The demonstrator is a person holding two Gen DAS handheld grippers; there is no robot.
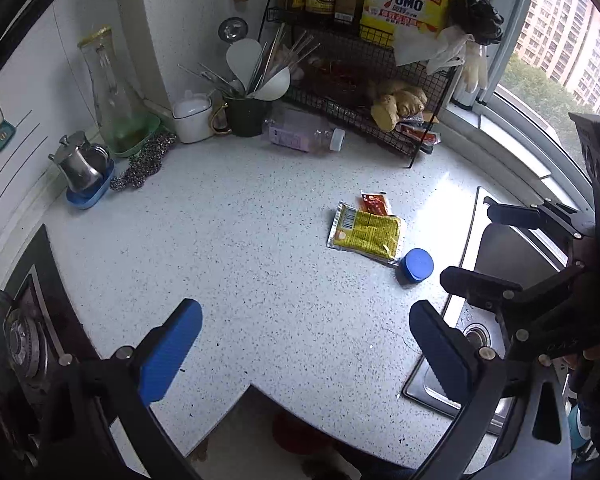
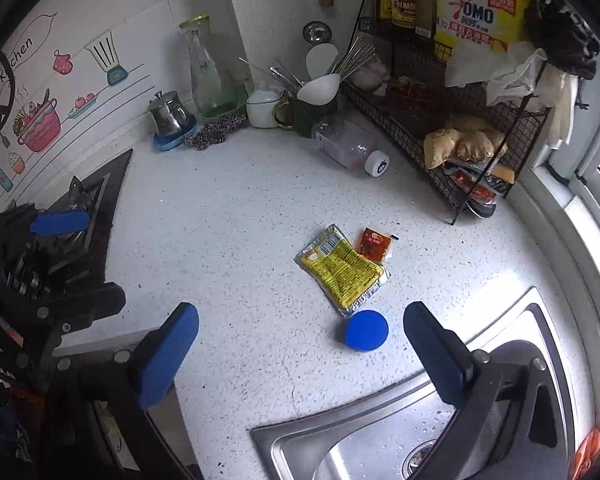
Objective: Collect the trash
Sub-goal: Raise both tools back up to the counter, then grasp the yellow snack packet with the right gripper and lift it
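- The left gripper [image 1: 306, 344] is hovering over the speckled counter [image 1: 236, 248], jaws spread wide and holding nothing.
- The right gripper [image 2: 300, 344] is hanging above the counter's edge by the steel sink [image 2: 340, 432], likewise wide apart and empty.
- A blue cap [image 2: 366, 329] is lying just ahead of it, touching a yellow sachet [image 2: 342, 270]; a small red sachet [image 2: 374, 245] is lying beside that.
- A plastic bottle [image 2: 350, 148] is lying on its side near the wire rack [image 2: 476, 136].
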